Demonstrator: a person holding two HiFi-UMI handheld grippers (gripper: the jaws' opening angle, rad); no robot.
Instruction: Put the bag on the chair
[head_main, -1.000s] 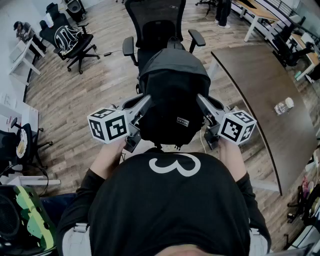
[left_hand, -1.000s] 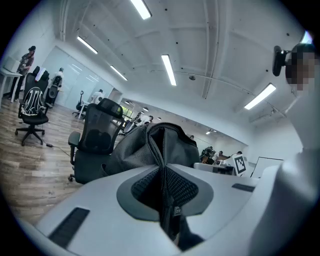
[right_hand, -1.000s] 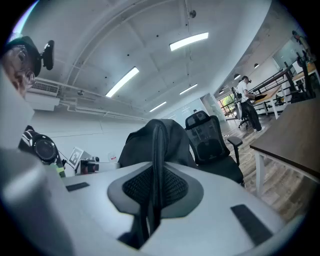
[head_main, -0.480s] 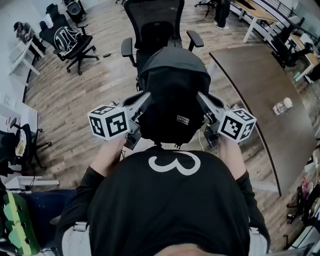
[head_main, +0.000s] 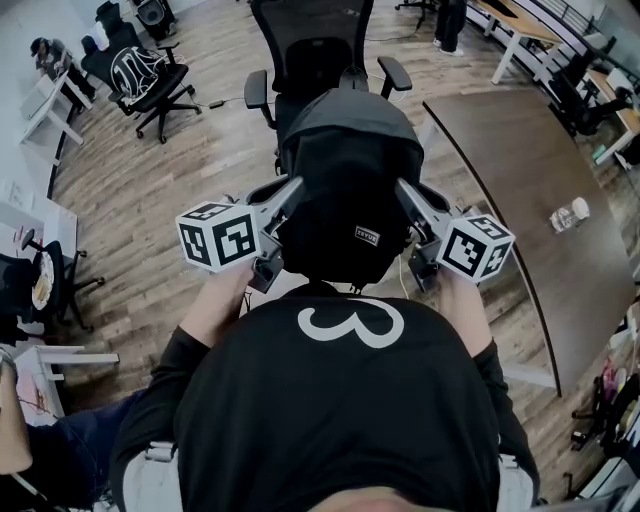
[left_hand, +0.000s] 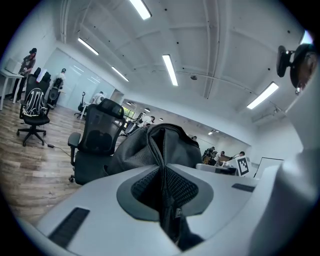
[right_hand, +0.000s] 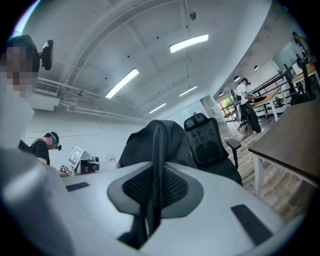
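Note:
A black backpack hangs in the air in front of the person, held from both sides. My left gripper is shut on a fold of fabric at the bag's left side, and my right gripper is shut on its right side. The black mesh office chair stands just beyond the bag, its seat mostly hidden behind it. In the left gripper view the bag rises out of the closed left gripper, with the chair behind. The right gripper view shows a strap of the bag pinched in the right gripper.
A long dark table runs along the right, with a bottle on it. Another office chair with a bag on it stands at the far left, near a white desk. Wooden floor surrounds the chair.
The bag and both grippers hold almost the same place. A green object at the lower left has gone out of the picture, and a person's arm shows there now.

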